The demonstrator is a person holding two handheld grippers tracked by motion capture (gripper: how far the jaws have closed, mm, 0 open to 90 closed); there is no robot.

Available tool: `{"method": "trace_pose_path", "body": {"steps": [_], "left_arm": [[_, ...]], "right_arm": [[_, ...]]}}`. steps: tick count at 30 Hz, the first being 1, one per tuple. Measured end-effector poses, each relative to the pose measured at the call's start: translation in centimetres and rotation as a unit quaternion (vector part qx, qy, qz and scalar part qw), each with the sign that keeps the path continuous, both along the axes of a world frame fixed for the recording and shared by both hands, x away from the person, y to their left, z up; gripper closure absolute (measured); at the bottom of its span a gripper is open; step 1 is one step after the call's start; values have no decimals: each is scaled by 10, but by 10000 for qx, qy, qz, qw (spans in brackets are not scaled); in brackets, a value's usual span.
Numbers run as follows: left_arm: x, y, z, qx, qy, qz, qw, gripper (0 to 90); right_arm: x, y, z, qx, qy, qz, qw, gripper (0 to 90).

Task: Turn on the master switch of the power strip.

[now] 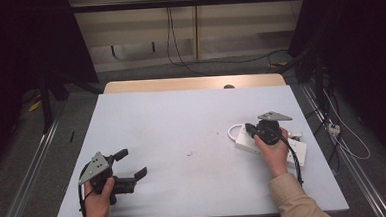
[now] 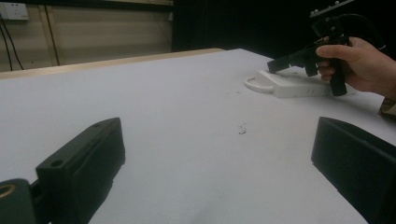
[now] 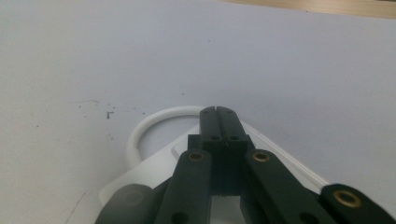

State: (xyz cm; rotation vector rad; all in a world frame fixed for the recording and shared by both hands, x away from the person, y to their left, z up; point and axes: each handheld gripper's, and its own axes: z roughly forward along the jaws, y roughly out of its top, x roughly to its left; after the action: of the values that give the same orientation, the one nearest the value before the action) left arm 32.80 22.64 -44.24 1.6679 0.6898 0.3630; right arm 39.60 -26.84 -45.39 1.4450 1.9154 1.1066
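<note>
both jaws of the right gripper (image 1: 250, 129) pressed together (nothing between) over a white power strip (image 1: 270, 145) lying near-right to far-left; left gripper (image 1: 134, 164) wide open.

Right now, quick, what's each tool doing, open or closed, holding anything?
Left tool: open, holding nothing, over the table.
Right tool: closed, holding nothing, tips above the white power strip.

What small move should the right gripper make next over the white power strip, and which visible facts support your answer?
Probably open its jaws. The right gripper sits shut, jaws pressed together with nothing between them, over the end of the white power strip near its looped cable. The left gripper rests open, far across the table, so it cannot help yet.
</note>
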Motion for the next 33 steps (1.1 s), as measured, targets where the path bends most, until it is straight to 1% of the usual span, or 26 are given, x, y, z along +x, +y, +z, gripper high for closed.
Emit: {"method": "trace_pose_path", "body": {"steps": [4,8,10,25,29,31,33], "left_arm": [[0,0,0,-6,2,7,10000,24],[0,-1,0,1,2,9,10000,24],[-1,-1,0,4,1,9,10000,24],[-1,-1,0,14,1,12,10000,24],[-1,-1,0,6,1,11,10000,24],[-1,-1,0,5,2,9,10000,24],[0,0,0,5,1,10,10000,24]], "right_arm": [[0,0,0,15,7,11,10000,900],[0,1,0,-49,-23,16,10000,900],[0,0,0,-4,-5,16,10000,900],[0,0,-1,-36,17,64,10000,900],[0,-2,-1,15,26,70,10000,900],[0,-3,-1,139,-51,99,9998,900],[0,-2,-1,188,-29,92,9998,900]]}}
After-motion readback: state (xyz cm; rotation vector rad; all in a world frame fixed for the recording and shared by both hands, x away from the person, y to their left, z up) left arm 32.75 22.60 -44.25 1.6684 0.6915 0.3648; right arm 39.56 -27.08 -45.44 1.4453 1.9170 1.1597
